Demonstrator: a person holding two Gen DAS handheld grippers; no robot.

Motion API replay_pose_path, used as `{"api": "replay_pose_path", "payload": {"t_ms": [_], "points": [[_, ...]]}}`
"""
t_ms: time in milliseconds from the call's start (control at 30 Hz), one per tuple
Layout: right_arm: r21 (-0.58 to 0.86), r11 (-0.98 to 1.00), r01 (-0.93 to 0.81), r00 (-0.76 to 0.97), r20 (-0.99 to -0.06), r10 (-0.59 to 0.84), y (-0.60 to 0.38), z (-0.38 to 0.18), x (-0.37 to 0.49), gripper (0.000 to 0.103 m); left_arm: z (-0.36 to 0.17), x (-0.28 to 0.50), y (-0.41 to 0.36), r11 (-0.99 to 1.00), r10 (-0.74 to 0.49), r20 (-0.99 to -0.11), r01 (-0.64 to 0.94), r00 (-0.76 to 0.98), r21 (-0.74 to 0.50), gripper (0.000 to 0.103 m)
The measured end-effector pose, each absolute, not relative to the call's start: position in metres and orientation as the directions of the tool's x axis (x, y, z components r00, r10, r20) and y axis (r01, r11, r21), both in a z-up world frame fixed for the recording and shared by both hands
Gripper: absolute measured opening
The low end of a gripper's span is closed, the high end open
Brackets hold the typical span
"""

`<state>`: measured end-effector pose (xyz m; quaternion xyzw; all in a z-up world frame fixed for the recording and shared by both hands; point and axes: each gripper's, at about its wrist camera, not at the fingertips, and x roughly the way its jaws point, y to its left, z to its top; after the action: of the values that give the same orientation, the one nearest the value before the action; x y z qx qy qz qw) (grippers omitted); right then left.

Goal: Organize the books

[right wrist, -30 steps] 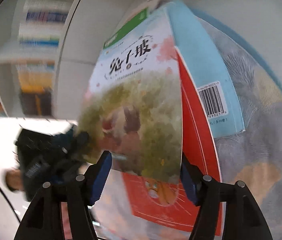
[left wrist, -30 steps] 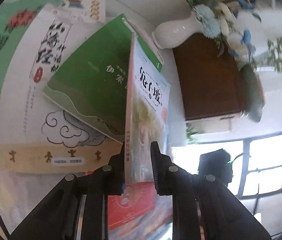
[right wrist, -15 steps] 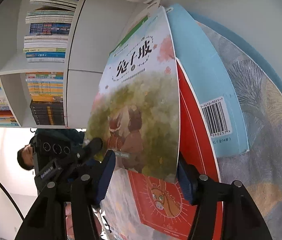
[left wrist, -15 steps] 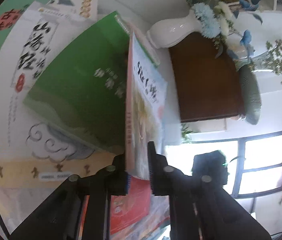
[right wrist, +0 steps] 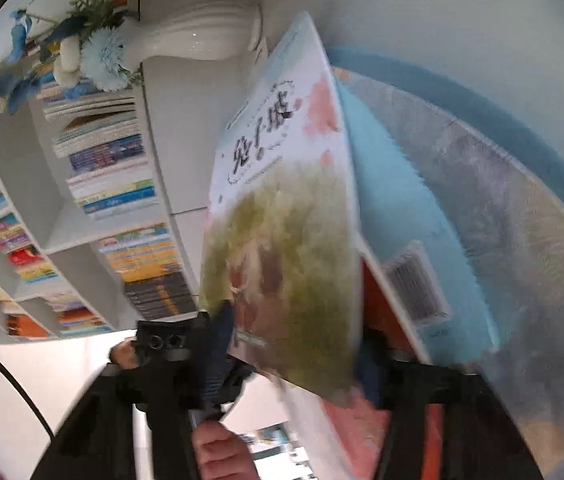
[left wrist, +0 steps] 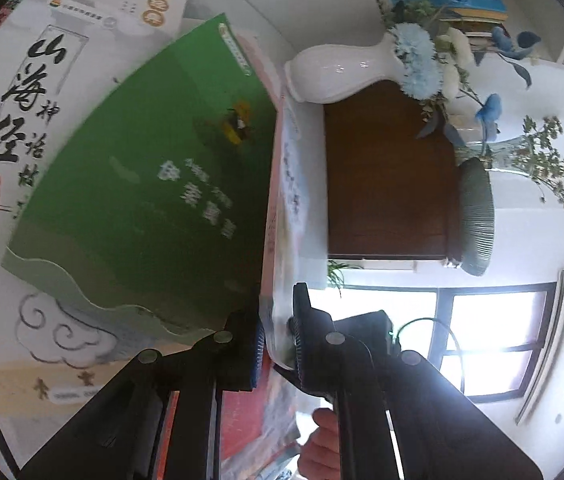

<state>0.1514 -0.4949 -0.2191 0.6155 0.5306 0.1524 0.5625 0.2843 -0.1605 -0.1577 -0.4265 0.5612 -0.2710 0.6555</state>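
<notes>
- The left gripper [left wrist: 278, 334] was clamped tight on the lower edge of a thin picture book [left wrist: 288, 200], which stood on edge above the books lying on the table.
- In the right wrist view that picture book [right wrist: 282, 240] showed its cover: black brush characters reading 兔子坡 over a blurred olive-green and brown illustration.
- The right gripper [right wrist: 294, 356] was closing its jaws around the book's bottom edge; the book sat between them, but blur hid whether the pads pressed it.
- Beside the held book lay a green book [left wrist: 154, 184] with white characters too smeared to read.
- Under it lay a large white book [left wrist: 22, 120] titled 山海经 in bold black calligraphy, with a red seal below.
- A light blue book [right wrist: 406, 248] lay flat with a barcode label, its digits unreadable, over a red book [right wrist: 378, 300].
- A white vase [left wrist: 334, 76] of blue flowers stood behind.
- A white bookshelf [right wrist: 82, 184] held stacked books.
</notes>
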Motion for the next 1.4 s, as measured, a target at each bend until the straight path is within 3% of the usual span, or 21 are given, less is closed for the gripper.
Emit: {"api": "replay_pose_path", "payload": {"t_ms": [267,467,933,1000,1067,1300,1400], "points": [[0.735,0.576,0.359,0.266,-0.672,0.691,-0.471,-0.169,0.152,0.018,-0.163,0.270,-0.167,0.614,-0.771,-0.616,-0.069,0.165,-0.787,0.009],[0.674,0.692,0.258,0.189,-0.738,0.648,-0.464,-0.141,0.126,0.016,-0.172,0.239,-0.170,0.685,-0.726,-0.682,0.011,0.085,-0.728,0.018],[0.695,0.609,0.381,0.131,-0.693,0.709,-0.491,-0.165,0.103,0.016,-0.166,0.249,-0.194,0.734,-0.676,-0.736,0.117,0.032,-0.669,0.025],[0.683,0.622,0.383,0.123,-0.705,0.698,-0.492,-0.168,0.107,0.016,-0.162,0.249,-0.200,0.748,-0.660,-0.749,0.134,0.054,-0.650,0.023],[0.678,0.623,0.391,0.123,-0.709,0.695,-0.493,-0.170,0.109,0.016,-0.156,0.244,-0.205,0.775,-0.629,-0.772,0.155,0.094,-0.612,0.015],[0.631,0.742,0.228,0.059,-0.769,0.636,-0.487,-0.149,0.120,0.016,-0.128,0.224,-0.223,0.810,-0.571,-0.805,0.266,0.161,-0.522,0.013],[0.591,0.791,0.158,0.044,-0.804,0.593,-0.481,-0.141,0.124,0.016,-0.140,0.236,-0.225,0.796,-0.584,-0.806,0.259,0.096,-0.547,0.025]]}}
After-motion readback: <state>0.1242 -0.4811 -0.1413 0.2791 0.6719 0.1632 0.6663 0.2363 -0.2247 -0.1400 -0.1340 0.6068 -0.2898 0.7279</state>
